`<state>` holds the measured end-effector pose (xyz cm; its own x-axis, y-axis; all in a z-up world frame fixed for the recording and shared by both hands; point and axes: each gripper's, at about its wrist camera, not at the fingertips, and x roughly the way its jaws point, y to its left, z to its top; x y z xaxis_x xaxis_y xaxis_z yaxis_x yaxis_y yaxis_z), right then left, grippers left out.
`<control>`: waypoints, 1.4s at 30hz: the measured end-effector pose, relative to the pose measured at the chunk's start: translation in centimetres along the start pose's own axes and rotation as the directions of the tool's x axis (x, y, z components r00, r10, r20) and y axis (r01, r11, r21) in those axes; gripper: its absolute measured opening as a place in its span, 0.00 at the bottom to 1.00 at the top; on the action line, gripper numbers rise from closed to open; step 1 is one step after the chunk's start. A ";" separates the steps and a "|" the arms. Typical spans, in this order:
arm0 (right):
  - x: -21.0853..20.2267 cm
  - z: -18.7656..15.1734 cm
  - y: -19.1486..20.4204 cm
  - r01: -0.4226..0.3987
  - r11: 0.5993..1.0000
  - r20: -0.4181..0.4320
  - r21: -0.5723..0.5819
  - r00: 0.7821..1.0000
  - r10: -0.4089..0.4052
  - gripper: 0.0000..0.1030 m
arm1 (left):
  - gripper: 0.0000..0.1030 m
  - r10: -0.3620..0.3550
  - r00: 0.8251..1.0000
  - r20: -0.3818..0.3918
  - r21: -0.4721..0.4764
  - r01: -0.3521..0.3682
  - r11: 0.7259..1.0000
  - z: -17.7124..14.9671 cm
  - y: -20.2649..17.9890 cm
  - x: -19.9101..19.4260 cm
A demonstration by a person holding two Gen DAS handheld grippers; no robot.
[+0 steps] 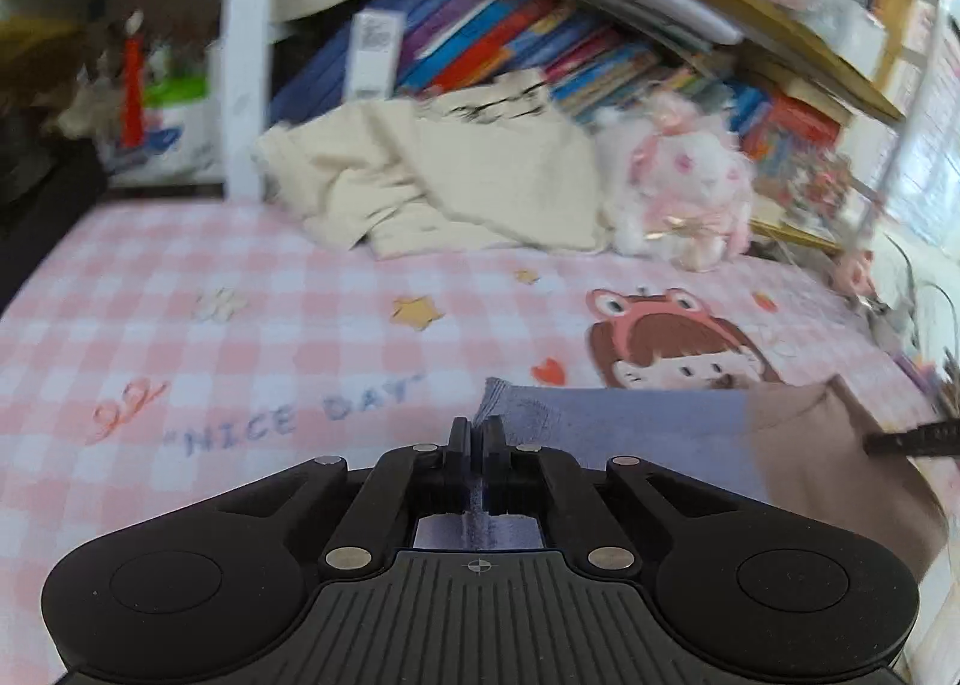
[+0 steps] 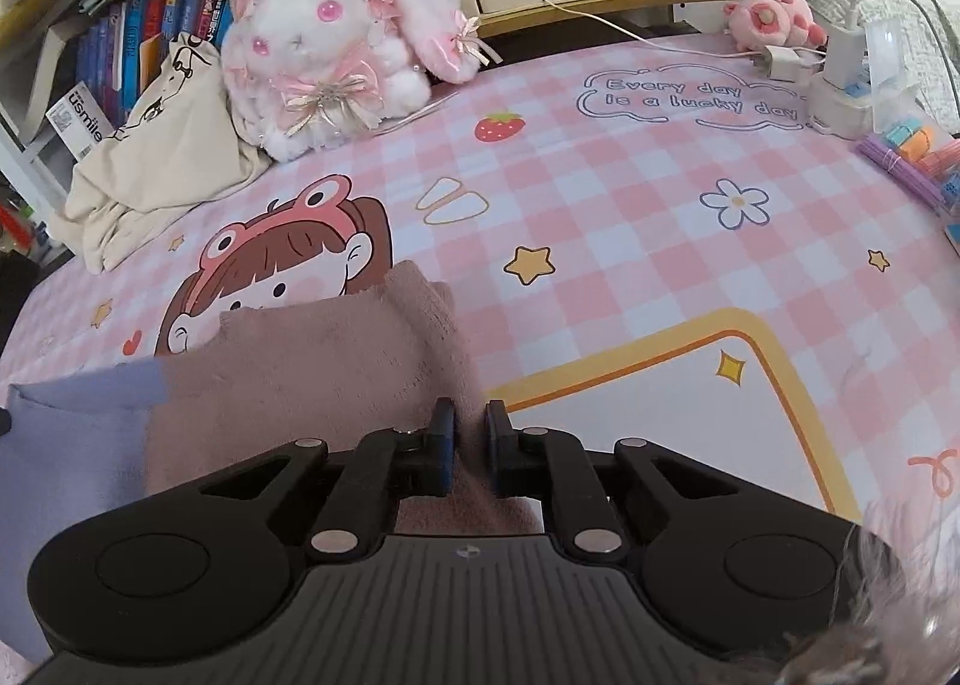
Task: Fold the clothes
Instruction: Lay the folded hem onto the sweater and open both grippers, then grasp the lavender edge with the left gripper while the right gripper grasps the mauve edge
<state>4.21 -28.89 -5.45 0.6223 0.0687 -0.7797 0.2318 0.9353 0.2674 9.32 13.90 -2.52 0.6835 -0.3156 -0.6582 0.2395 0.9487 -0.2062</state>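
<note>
Pink-checked cartoon tablecloth across the table (image 2: pixel 600 193), bookshelves (image 1: pixel 510 42) behind. Two-tone garment (image 2: pixel 288 361), lilac at one end and dusty mauve at the other, stretched near the front edge between both tools, partly over the printed frog-hat girl (image 2: pixel 282 265). Seemingly an early stage: cloth gripped at both ends, no finished fold visible yet. Cream garment (image 1: pixel 432 175) crumpled at the far edge by the shelves, untouched and left to fold. Left hand-held gripper (image 1: pixel 477 433) clenched tight on the lilac edge, a thin strip of cloth pinched between the pads. Right hand-held gripper (image 2: pixel 470 421) closed on a bunched ridge of the mauve end. White plush rabbit (image 2: pixel 324 42) beside the cream pile; charger and cable (image 2: pixel 840 60) in the far corner.
</note>
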 end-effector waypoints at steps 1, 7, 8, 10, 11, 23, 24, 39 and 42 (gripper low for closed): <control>0.1 0.0 -0.1 -0.003 1.000 -0.003 0.005 1.000 0.003 0.10 | 0.02 0.010 0.999 -0.044 -0.020 -0.011 1.000 -0.3 0.6 1.1; 0.3 0.3 0.0 -0.005 1.000 -0.022 -0.004 1.000 0.005 0.11 | 0.10 0.031 0.997 -0.074 -0.079 -0.037 0.996 -0.5 1.1 2.8; 0.3 0.3 0.0 -0.008 1.000 -0.024 -0.005 1.000 0.007 0.12 | 0.13 0.037 0.996 -0.079 -0.078 -0.043 0.996 -0.4 1.1 2.7; 0.1 0.4 0.0 -0.012 1.000 -0.026 -0.012 1.000 0.011 0.19 | 0.28 0.058 0.996 -0.068 -0.075 -0.063 0.995 -0.2 1.0 1.9; -0.2 0.4 0.1 -0.016 1.000 -0.022 -0.020 1.000 0.016 0.23 | 0.39 0.084 0.996 -0.038 -0.069 -0.086 0.994 -0.1 0.8 0.9; -4.8 -0.9 -0.2 -0.108 0.966 0.042 -0.233 0.992 0.121 0.51 | 0.67 0.215 0.971 0.100 -0.134 -0.201 0.970 -4.2 -5.8 -7.3; -5.1 -1.1 -0.4 -0.117 0.960 0.034 -0.255 0.991 0.130 0.51 | 0.67 0.224 0.970 0.096 -0.142 -0.210 0.967 -4.8 -6.7 -7.6; -6.6 -5.0 -3.5 -0.240 0.865 -0.130 -0.440 0.970 0.204 0.61 | 0.87 0.322 0.947 0.002 -0.227 -0.313 0.922 -12.2 -17.3 -9.6; -6.9 -5.9 -3.8 -0.262 0.849 -0.164 -0.459 0.964 0.208 0.63 | 0.87 0.309 0.951 -0.031 -0.263 -0.306 0.915 -13.0 -17.8 -9.6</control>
<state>-5.35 -30.84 -4.41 0.5254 0.3180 -0.7892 -0.3095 0.9354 0.1708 -10.44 0.24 -1.91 0.7023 -0.0066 -0.7118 -0.1714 0.9690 -0.1781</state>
